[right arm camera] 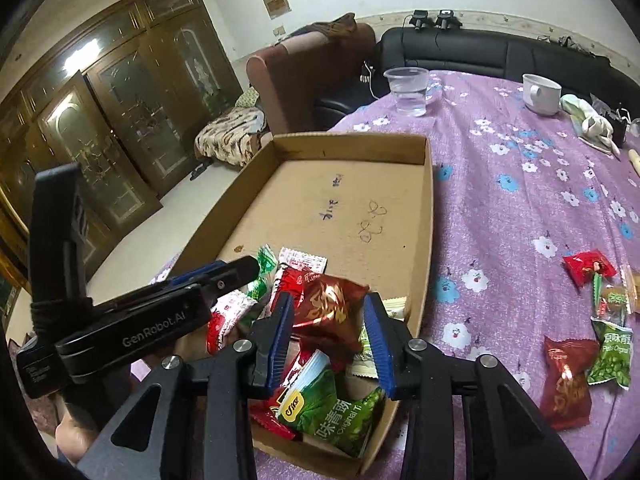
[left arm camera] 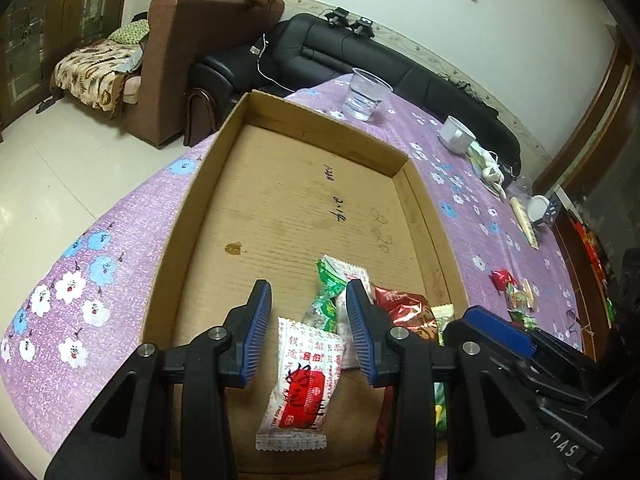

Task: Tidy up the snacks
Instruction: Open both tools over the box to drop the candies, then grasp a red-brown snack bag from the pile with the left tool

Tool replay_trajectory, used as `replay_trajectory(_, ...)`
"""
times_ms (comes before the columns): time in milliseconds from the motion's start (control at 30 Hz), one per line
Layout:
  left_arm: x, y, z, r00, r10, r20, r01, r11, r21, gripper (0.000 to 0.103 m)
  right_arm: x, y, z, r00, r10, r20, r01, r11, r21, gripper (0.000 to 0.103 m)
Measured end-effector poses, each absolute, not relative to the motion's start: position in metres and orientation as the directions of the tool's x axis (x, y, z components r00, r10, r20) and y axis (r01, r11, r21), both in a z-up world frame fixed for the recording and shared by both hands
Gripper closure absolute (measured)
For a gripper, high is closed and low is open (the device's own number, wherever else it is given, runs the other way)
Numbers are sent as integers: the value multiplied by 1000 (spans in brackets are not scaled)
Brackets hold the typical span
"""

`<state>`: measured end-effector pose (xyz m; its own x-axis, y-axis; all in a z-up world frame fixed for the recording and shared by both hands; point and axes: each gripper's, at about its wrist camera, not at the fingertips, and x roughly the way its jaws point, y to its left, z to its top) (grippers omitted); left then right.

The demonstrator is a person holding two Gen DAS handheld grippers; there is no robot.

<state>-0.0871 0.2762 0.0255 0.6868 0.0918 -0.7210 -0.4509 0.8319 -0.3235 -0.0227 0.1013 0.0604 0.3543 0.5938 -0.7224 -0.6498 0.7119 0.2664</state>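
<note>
— Where do your fingers stand?
— Your left gripper (left arm camera: 308,328) hangs over the near end of the cardboard box (left arm camera: 192,208), fingers apart and gripping nothing; a white-and-red snack packet (left arm camera: 300,384) lies on the box floor between them. Your right gripper (right arm camera: 330,340) is over the same near end, fingers apart too, with a dark red foil packet (right arm camera: 332,312) lying between them. I cannot tell whether it touches the pads.

— And the rest of the snacks?
— A heap sits in the box's near end, with a green pea packet (right arm camera: 340,412) nearest you. Right of the box, on the purple tabletop (right arm camera: 500,208), loose packets lie well apart from it: a red foil packet (right arm camera: 566,380), a green packet (right arm camera: 610,360) and a small red packet (right arm camera: 588,268).

— Beyond the box?
— A clear plastic cup (right arm camera: 408,90) and a white mug (right arm camera: 540,92) stand on the tabletop.
</note>
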Motion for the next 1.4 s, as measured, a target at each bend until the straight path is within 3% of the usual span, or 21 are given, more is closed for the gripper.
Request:
replay_trajectory(200,-89,269,35,703,92,-706,-434,841,-322,53,-18,59,80,395,629,-669,-617,722,314,65)
replay_trajectory(633,-72,205,62,725,2,-688,-292,906,-305,54,44,-92,68,497,505,-705,-313,863,397,64)
replay_trajectory(900,-41,132,52,651,-126,-748,-147,946,-288,54,54,-130,38,479,559,-677,-254,826,503,64)
replay_trajectory(1400,24,59,10,512,-190,-838,-93,957,-274,53,52,-144,40,480,615,-625,-242,778,580,64)
